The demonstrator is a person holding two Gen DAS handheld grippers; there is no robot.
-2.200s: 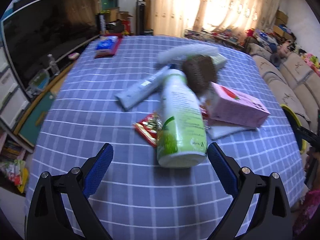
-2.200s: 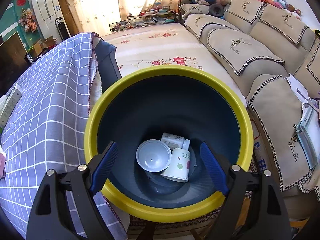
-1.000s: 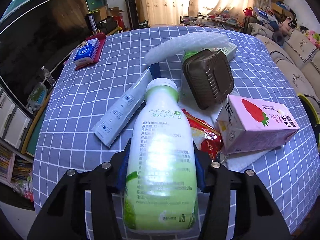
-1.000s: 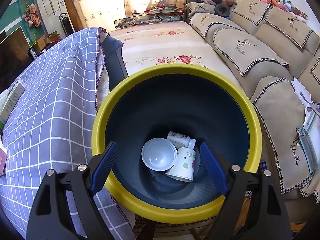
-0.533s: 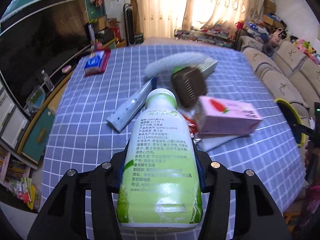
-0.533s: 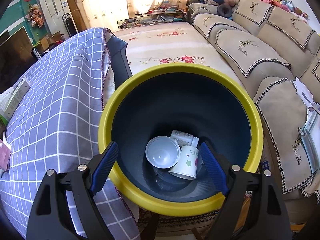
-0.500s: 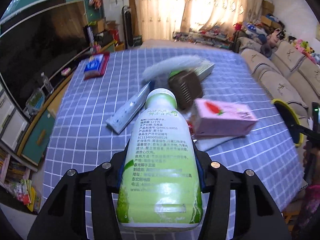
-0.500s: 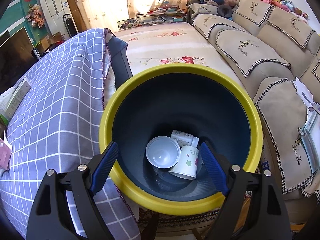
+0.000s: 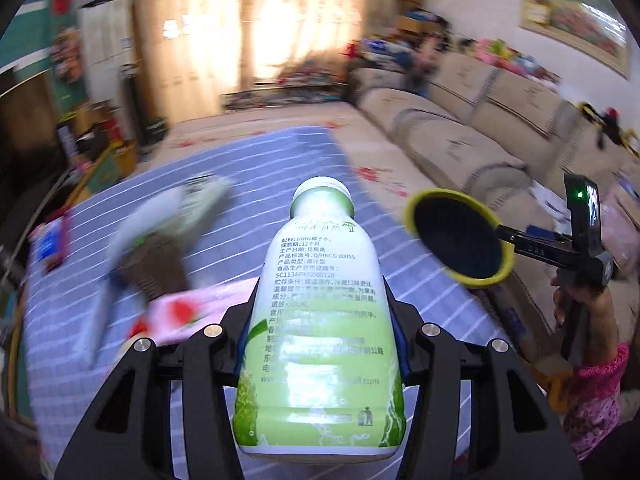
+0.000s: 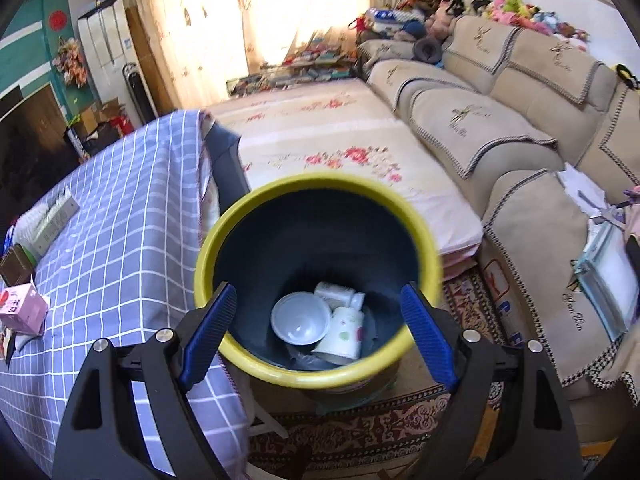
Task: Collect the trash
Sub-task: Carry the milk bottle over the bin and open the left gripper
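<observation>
the left tool (image 9: 320,322) is clamped on the bottle (image 9: 320,320), gripping it at the lower half of the body. the long axis of the bottle runs forward along the fingers, and the cap points away from the camera. the bottle is in the air above the desk (image 9: 248,176), not touching it.

the bin (image 9: 458,238) lies ahead and to the right of the bottle, beyond the desk edge and well apart from the cap. its opening is turned toward the bottle. in my judgement the coming move is a swing to the right, cap first, until the bottle is over the opening.

the right tool (image 10: 318,322) holds the bin (image 10: 320,180) at its near rim. its blue pads (image 10: 424,336) are wide apart on both sides of the rim, so how it grips i cannot tell. inside lie a bowl (image 10: 300,318) and a cup (image 10: 344,334).
</observation>
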